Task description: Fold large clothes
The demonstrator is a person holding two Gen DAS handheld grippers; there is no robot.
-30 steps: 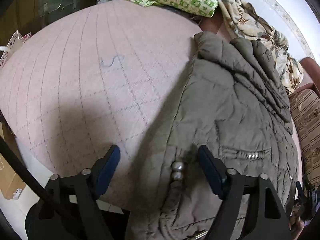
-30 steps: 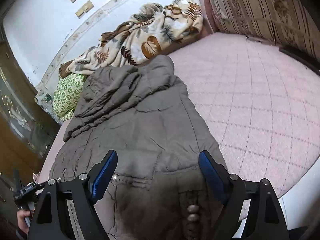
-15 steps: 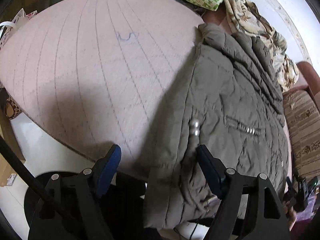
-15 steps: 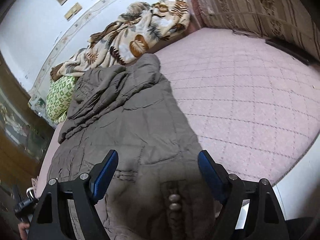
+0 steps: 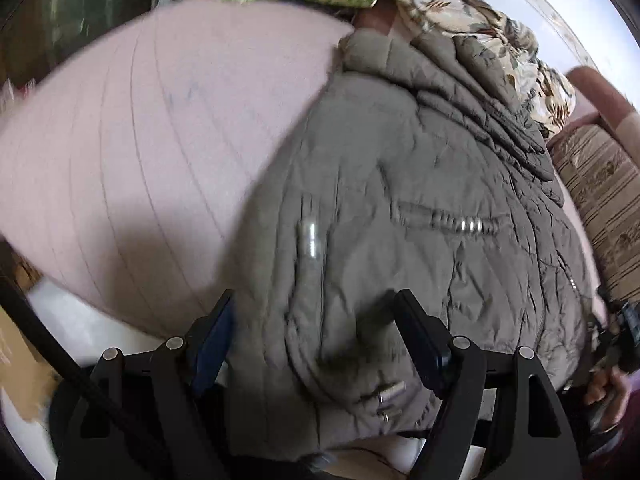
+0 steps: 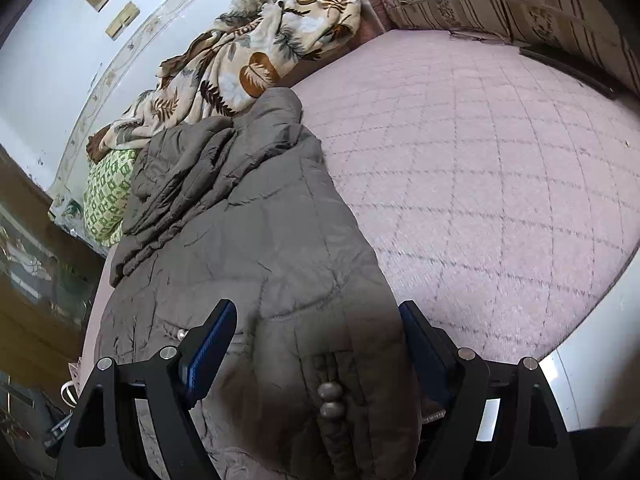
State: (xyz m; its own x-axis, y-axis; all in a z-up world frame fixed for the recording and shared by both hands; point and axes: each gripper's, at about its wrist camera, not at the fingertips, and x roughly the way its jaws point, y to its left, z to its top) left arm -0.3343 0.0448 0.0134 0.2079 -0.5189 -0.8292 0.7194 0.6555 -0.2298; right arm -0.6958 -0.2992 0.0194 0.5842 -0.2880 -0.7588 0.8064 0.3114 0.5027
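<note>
while both grippers hover w/ fingers spread wide and nothing pinched, grey-brown quilted jacket (image 6: 256, 240) lies flat on pink quilted bed cover (image 6: 500, 168), hem at near edge. left gripper (image 5: 316, 344) over hem, left side. right gripper (image 6: 316, 344) over hem by right edge. leaf-print blanket (image 6: 256, 52) and green checked pillow (image 6: 106, 196) beyond collar.

Quilted matt cloth jacket (image 5: 420, 208) with shiny metal beads (image 5: 310, 236); stitched pink cloth bedspread (image 6: 500, 168).
</note>
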